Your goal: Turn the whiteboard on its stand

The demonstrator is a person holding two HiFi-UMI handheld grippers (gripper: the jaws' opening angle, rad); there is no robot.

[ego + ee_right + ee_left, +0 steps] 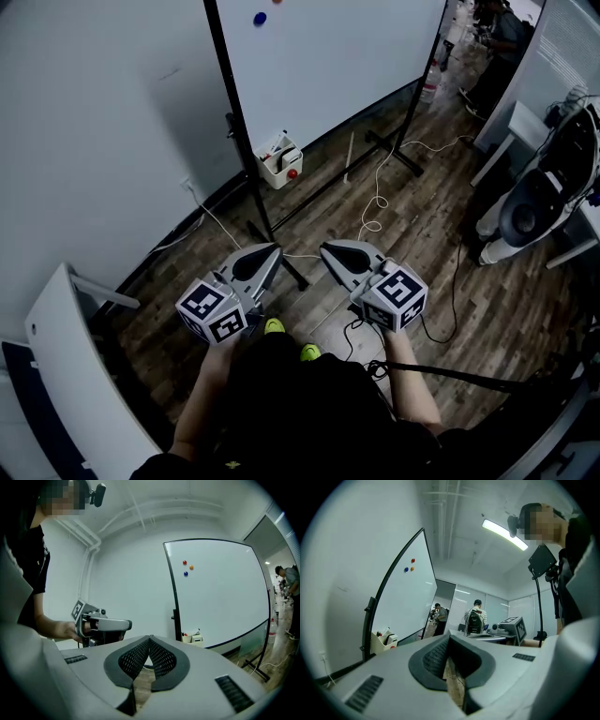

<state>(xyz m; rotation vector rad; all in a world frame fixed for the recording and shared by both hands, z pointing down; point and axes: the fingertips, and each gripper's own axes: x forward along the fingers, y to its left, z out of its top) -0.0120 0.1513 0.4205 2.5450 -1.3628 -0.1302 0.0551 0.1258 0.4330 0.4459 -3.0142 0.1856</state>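
1. Grey left tool (272, 248) — jaws pressed together, empty.
2. Right tool (325, 248) likewise pressed together, empty.
3. Whiteboard (328, 56) stands untouched on its stand (246, 150) beyond, by the wall (94, 141) — approach seemingly pending; next, reach its frame.

Whiteboard (220, 597) (three magnets (187, 567)) beyond fingers (161, 660) tip to tip

Office, whiteboard (328, 66), glass partitions (497, 613), seated people (476, 618)

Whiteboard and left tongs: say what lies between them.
Head view: wood floor, the stand's foot, a white cable and a marker box lie between left tongs and whiteboard.
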